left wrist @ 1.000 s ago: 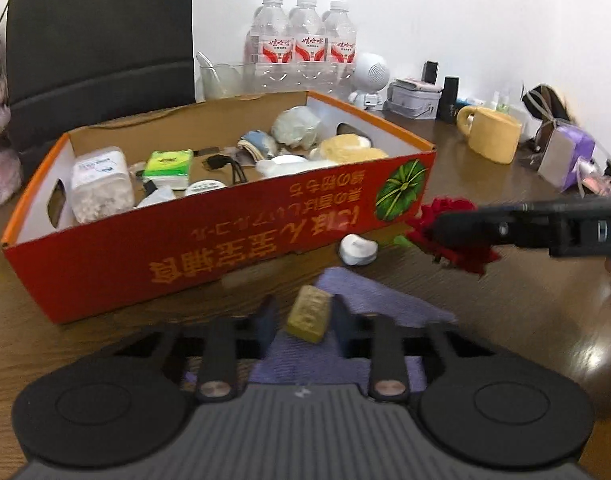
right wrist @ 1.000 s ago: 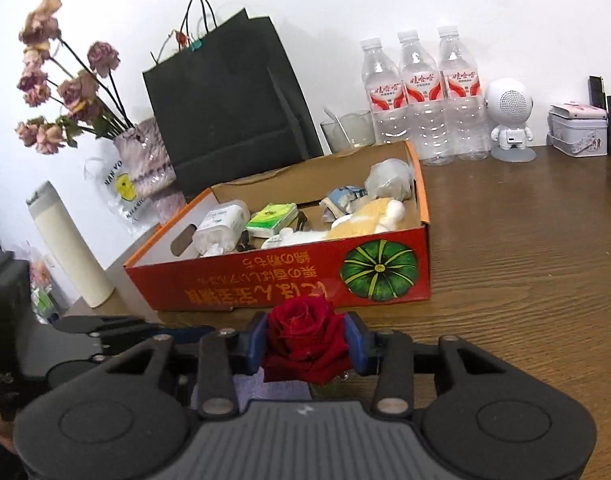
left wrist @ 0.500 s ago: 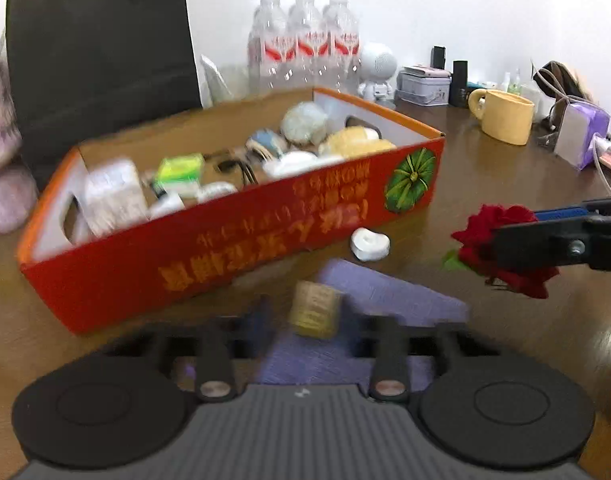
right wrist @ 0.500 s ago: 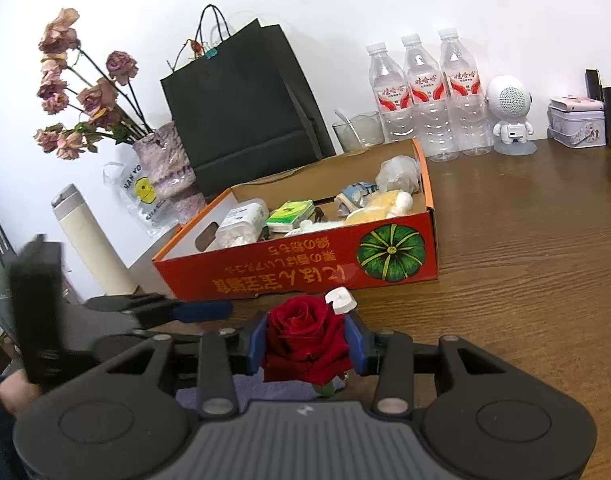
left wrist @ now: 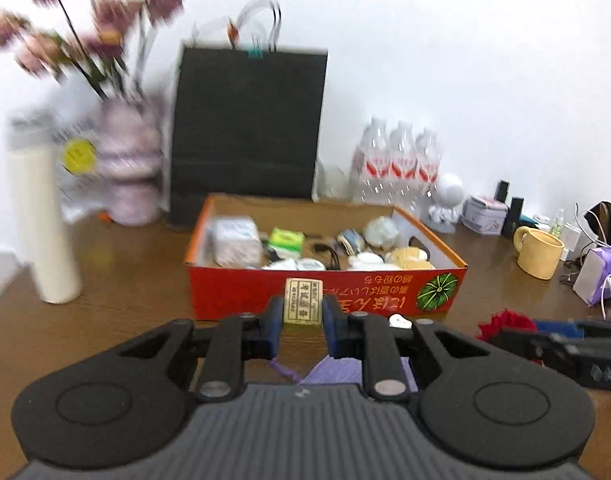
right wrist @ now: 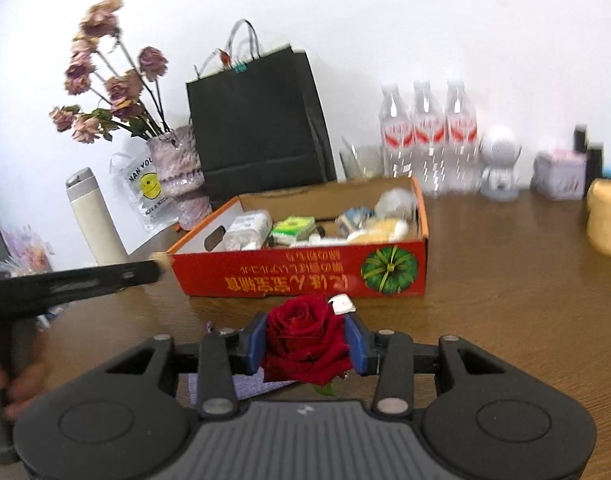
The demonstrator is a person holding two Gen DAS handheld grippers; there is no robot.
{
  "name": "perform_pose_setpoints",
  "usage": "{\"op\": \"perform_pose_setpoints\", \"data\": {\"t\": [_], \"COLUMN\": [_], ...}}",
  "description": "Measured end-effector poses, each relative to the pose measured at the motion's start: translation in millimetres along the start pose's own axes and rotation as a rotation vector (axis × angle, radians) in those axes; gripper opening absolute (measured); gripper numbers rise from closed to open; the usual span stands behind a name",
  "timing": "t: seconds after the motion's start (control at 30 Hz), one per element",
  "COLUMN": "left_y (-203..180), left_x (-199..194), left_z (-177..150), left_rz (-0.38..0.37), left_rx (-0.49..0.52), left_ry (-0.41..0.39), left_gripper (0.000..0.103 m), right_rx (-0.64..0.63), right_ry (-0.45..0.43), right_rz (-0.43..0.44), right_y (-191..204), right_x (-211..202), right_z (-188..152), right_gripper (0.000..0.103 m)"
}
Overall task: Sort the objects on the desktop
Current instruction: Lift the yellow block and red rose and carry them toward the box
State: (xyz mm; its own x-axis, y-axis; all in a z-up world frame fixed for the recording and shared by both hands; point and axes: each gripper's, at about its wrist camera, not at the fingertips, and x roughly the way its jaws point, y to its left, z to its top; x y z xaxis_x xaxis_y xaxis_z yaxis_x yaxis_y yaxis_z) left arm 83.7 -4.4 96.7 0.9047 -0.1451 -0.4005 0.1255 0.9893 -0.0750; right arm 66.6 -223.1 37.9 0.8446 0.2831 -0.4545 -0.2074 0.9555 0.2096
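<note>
L gripper [left wrist: 303, 316] pinches small tan block [left wrist: 303, 301], prob. light + stiff so side grip ok, R gripper [right wrist: 305, 344] pinches red rose [right wrist: 305, 338] by bloom, soft/fragile, go gentle; both in front of red box [right wrist: 305, 274].

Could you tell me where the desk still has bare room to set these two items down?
Bare wood lies right of the red box, between it and the yellow mug, and on its left toward the white tumbler. The box itself is crowded, as is the back edge around the water bottles and the desk's far right end.
</note>
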Motion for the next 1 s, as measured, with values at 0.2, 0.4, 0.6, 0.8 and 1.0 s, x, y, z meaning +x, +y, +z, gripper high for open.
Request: {"op": "perform_pose_setpoints", "data": {"t": [0.2,0.4,0.6,0.8,1.0], "left_y": [-19,-38,-44,-46,-39], "left_x": [-75,-124,-157,-164,-140], "left_z": [-26,-51,-72,-80,-68], "left_rz": [0.090,0.104,0.089,0.081,0.087], "left_rx": [-0.009,0.010,-0.014,-0.002,-0.025], "left_ry": [-0.146,-0.235,-0.270,-0.265,-0.247], "left_gripper": [0.021,0.022,0.022,0.022,0.022], "right_rx": [-0.074,-0.157,-0.196,-0.217,-0.203], "right_ry": [-0.100,-0.220,-0.283,-0.312,-0.324], "right_rz": [-0.031,-0.075,-0.071,-0.069,-0.071], "right_y": [34,66,85,102,104], "right_x": [-43,-98,-139,-151,-136], "right_z": [-11,-31,-57,-76,-70], "right_gripper": [0.040,0.040,0.041,0.041,0.041]}}
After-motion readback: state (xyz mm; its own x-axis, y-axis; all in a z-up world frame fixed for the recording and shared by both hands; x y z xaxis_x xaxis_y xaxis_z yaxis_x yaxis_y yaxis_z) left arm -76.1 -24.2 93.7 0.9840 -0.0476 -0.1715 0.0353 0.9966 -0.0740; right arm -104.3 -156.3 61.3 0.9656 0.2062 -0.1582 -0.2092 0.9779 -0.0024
